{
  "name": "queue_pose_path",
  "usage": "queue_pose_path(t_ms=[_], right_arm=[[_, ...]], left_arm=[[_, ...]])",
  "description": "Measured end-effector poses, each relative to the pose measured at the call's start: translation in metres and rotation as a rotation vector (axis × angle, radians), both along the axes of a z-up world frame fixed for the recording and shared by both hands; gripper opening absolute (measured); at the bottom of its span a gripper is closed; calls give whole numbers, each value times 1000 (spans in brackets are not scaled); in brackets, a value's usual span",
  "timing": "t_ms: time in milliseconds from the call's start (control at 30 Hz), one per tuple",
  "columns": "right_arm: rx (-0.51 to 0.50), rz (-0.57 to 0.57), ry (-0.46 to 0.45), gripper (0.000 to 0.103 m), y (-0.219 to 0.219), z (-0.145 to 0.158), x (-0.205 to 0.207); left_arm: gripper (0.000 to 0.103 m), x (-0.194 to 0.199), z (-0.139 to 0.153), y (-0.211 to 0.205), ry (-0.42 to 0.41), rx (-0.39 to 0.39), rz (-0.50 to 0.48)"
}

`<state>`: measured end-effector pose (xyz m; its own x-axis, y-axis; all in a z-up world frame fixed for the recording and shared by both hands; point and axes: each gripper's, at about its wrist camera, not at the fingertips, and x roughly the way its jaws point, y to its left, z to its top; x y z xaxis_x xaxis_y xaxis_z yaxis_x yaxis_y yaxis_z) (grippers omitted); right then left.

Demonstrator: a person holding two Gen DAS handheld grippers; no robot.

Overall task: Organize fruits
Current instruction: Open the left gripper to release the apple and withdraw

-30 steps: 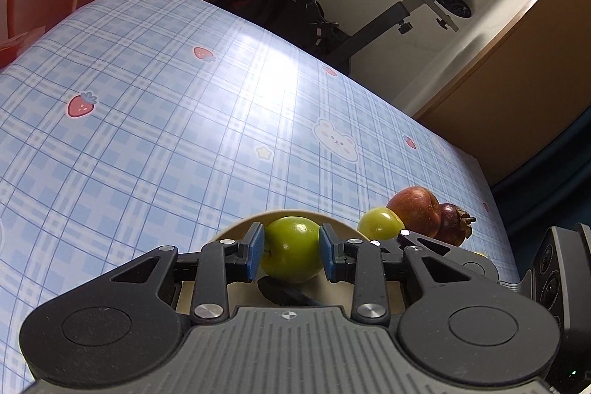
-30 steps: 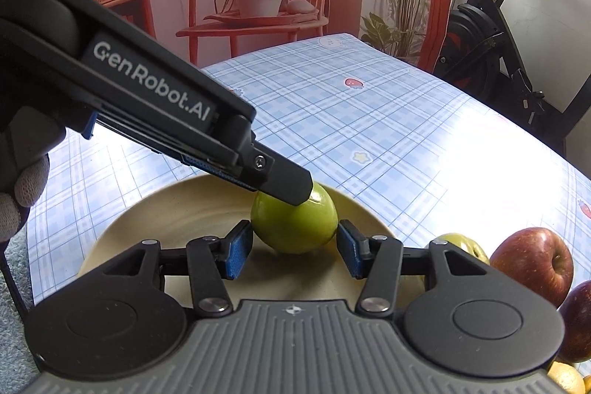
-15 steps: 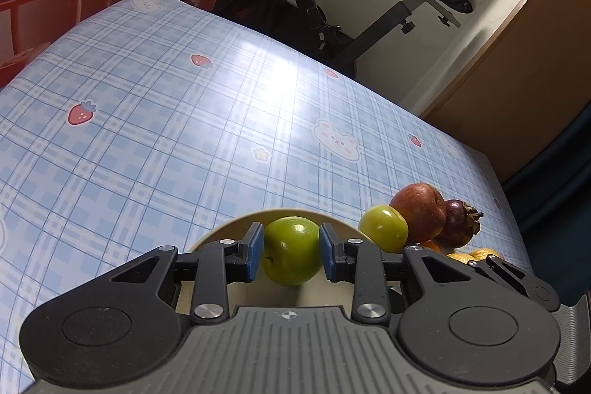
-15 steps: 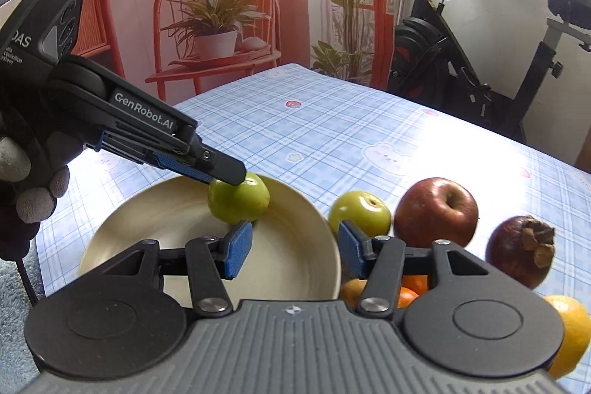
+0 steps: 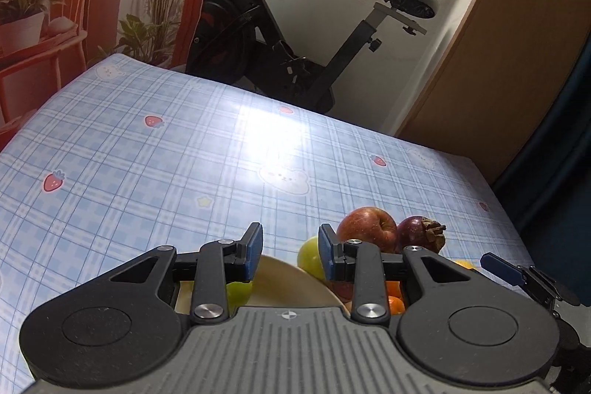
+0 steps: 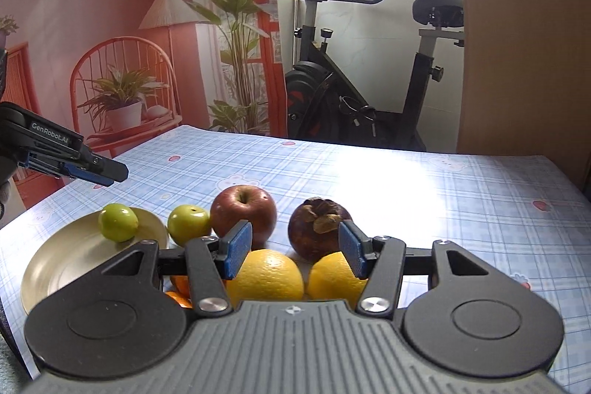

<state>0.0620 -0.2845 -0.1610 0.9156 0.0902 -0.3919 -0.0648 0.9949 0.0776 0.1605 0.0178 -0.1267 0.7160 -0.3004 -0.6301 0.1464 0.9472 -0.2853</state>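
Note:
A green fruit (image 6: 118, 222) lies in the shallow beige plate (image 6: 62, 264) at the left; it also shows under my left fingers (image 5: 240, 290). My left gripper (image 5: 290, 255) is open and empty, raised above the plate (image 5: 280, 287); it shows from the side in the right wrist view (image 6: 99, 172). Beside the plate lie a second green fruit (image 6: 188, 224), a red apple (image 6: 243, 211), a dark mangosteen (image 6: 317, 228), two yellow oranges (image 6: 269, 276) and small tangerines (image 6: 181, 287). My right gripper (image 6: 291, 252) is open and empty above the oranges.
The table has a blue checked cloth (image 6: 424, 202) with strawberry prints. An exercise bike (image 6: 354, 91) stands behind the far edge. A wooden panel (image 5: 498, 61) is at the right. My right gripper's tip (image 5: 502, 274) pokes into the left wrist view.
My left gripper opened, let go of the green fruit in the plate and lifted away. My right gripper drew back and swung right, over the oranges.

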Motion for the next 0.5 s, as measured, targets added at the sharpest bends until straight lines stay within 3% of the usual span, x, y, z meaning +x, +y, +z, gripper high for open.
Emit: queue_pose_path(t_ms=[200,500], right_arm=[[40,-49,1,58,-32,-9,-11],[69,-19,3,62,-44,-21,-14]], left_arm=[[34,1,6,-50,-28,12,-96],[35,8,-7,-89,24,-4,-184]])
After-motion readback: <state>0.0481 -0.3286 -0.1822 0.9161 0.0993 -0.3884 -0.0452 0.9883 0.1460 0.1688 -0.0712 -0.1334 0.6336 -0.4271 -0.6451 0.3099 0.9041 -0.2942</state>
